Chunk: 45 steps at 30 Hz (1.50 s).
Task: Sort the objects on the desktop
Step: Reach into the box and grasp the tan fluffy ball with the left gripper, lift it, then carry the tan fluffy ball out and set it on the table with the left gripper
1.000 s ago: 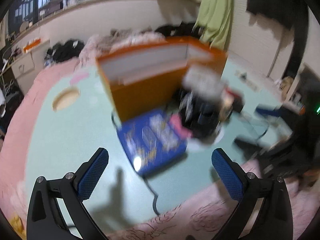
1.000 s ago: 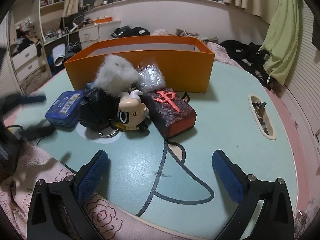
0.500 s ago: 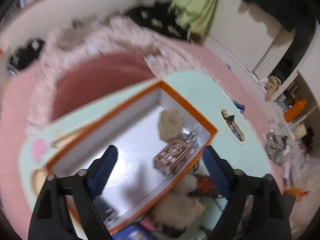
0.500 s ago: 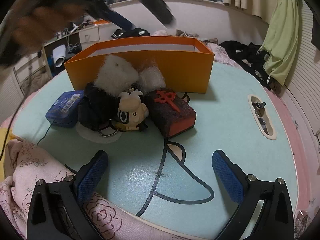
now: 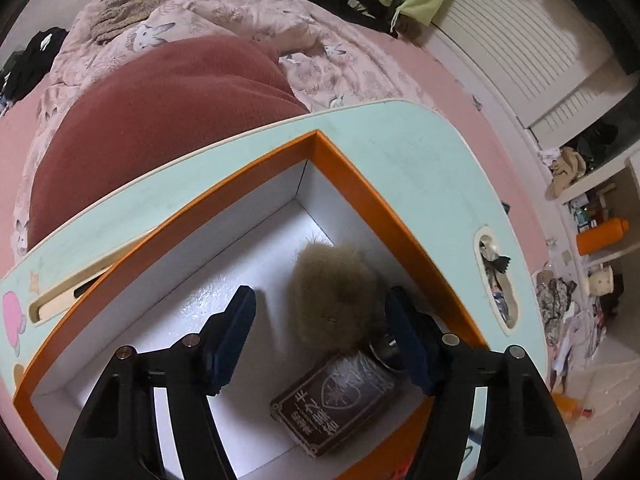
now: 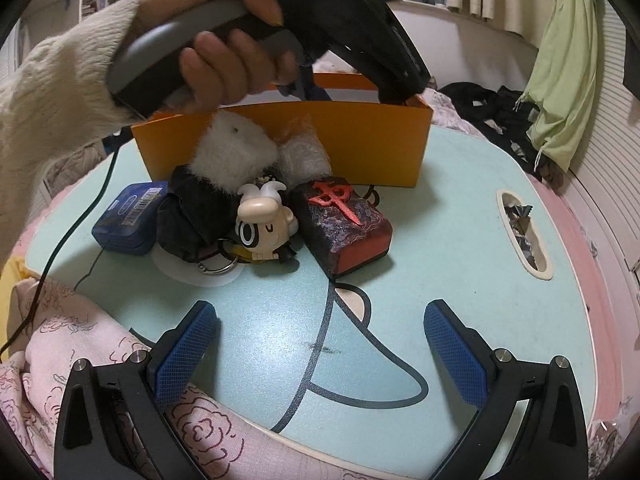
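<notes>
Brown card box [image 5: 340, 400]: Chinese characters, perhaps unreadable

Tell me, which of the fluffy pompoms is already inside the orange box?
The beige-brown pompom; the white pompoms lie outside, before the orange box.

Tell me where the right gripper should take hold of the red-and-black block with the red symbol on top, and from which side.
Grip the block across its two long side faces, near the middle, coming down from above. It lies flat on the table with its long axis slanting toward the right gripper; the cartoon figure crowds its left side, so enter carefully there. The right side is free.
</notes>
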### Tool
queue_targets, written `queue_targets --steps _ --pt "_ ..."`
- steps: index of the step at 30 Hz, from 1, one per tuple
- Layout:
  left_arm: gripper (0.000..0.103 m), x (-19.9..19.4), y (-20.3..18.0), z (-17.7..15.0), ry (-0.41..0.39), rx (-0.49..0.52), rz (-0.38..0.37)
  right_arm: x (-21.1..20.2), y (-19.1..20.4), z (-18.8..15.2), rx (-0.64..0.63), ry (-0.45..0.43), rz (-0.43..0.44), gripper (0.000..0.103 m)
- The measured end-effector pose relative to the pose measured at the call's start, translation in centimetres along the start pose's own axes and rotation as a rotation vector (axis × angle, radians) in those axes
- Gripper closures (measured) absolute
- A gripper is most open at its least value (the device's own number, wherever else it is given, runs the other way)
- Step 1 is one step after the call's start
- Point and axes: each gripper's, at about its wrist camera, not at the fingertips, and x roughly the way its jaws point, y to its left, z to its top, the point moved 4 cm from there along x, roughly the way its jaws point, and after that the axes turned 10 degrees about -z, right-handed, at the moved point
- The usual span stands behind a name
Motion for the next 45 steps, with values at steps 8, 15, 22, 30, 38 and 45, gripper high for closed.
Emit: queue_targets --steps 8,15,22,30,38,45 --pt "0.068 -0.2 1.1 0.2 -0.011 0.065 0.121 -0.1 0.1 0.0 0.002 0.000 0.002 0.000" --pt "0.068 -3.9 1.2 -0.9 -0.126 0.082 0.051 -0.1 0.0 -0.1 0.003 0.000 0.002 0.000" --pt "0.068 -11.4 -2.3 -5.9 -0.277 0.190 -0.068 -0.1 0.0 -0.1 0.004 0.000 0.002 0.000" --pt "0.068 -10.0 -0.5 -12.5 -0.245 0.186 -0.019 -0.3 0.0 -0.1 0.005 -0.001 0.002 0.000" --pt "0.068 -12.1 -0.5 -17.2 -0.339 0.167 -0.053 -0.4 0.0 -0.1 0.007 -0.002 0.003 0.000" --pt "0.068 -11.9 -1.5 -21.1 -0.327 0.188 -0.122 -0.5 0.0 -0.1 0.008 -0.002 0.003 0.000"
